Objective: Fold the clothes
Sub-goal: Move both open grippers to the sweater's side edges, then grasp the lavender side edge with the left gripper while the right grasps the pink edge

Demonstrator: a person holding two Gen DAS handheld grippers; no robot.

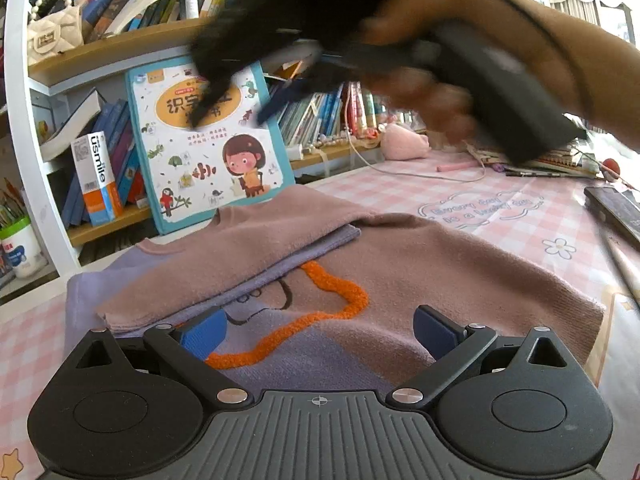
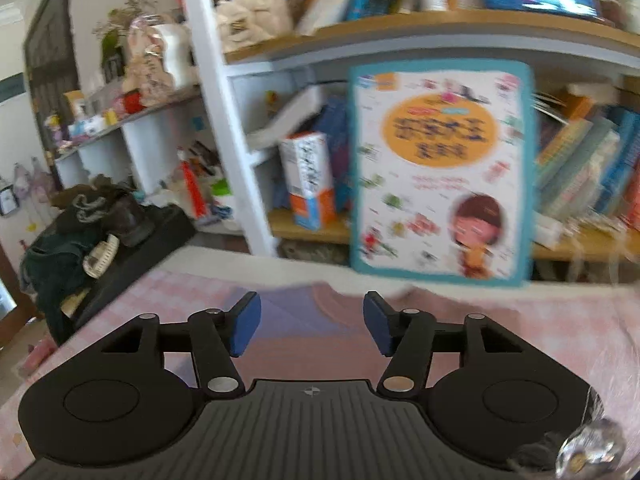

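Left gripper (image 1: 318, 334) jaws apart above sweater (image 1: 400, 264); right gripper (image 2: 312, 326) jaws apart, empty; picture book (image 1: 208, 140) at 11 o'clock.

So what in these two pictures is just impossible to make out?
- Left wrist view: the right gripper is a dark smear from motion blur, so its fingers can't be read; it and the hand cover the shelf books behind.
- Left wrist view: the near hem of the pink and lilac knitted sweater is hidden by the left gripper.
- Right wrist view: the teal-edged picture book is blurred, its title unreadable.
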